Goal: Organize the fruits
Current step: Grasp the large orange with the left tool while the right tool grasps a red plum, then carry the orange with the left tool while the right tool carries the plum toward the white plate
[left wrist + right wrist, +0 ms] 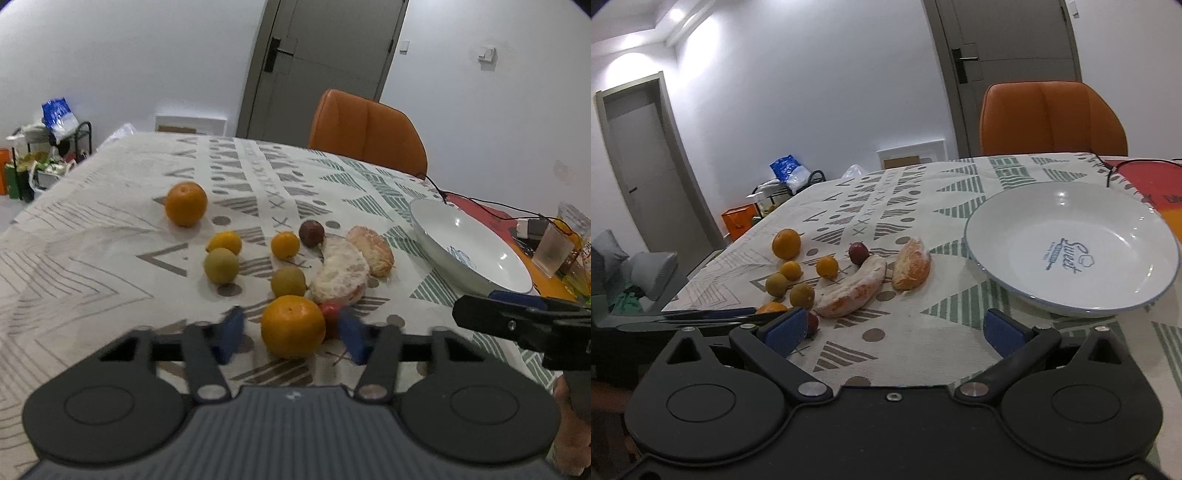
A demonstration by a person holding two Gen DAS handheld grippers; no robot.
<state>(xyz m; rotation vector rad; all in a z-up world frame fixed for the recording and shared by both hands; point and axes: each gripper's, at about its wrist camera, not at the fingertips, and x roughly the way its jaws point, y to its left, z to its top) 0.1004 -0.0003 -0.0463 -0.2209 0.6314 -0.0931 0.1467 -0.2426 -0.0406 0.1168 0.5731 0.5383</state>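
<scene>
My left gripper (291, 338) is open, its blue pads on either side of a large orange (293, 326) without touching it. A small red fruit (331, 313) lies just behind the orange. Beyond lie two peeled citrus pieces (341, 275), two green fruits (221, 265), two small oranges (285, 244), a dark plum (311, 233) and another large orange (185, 203). The empty white bowl (1071, 247) stands to the right. My right gripper (897, 332) is open and empty over the cloth, in front of the bowl; it shows in the left wrist view (517, 321).
The patterned tablecloth (110, 229) covers the table. An orange chair (365, 129) stands at the far edge. Black cables (487, 206), a glass (552, 251) and small items lie right of the bowl. A cluttered rack (48, 155) stands left of the table.
</scene>
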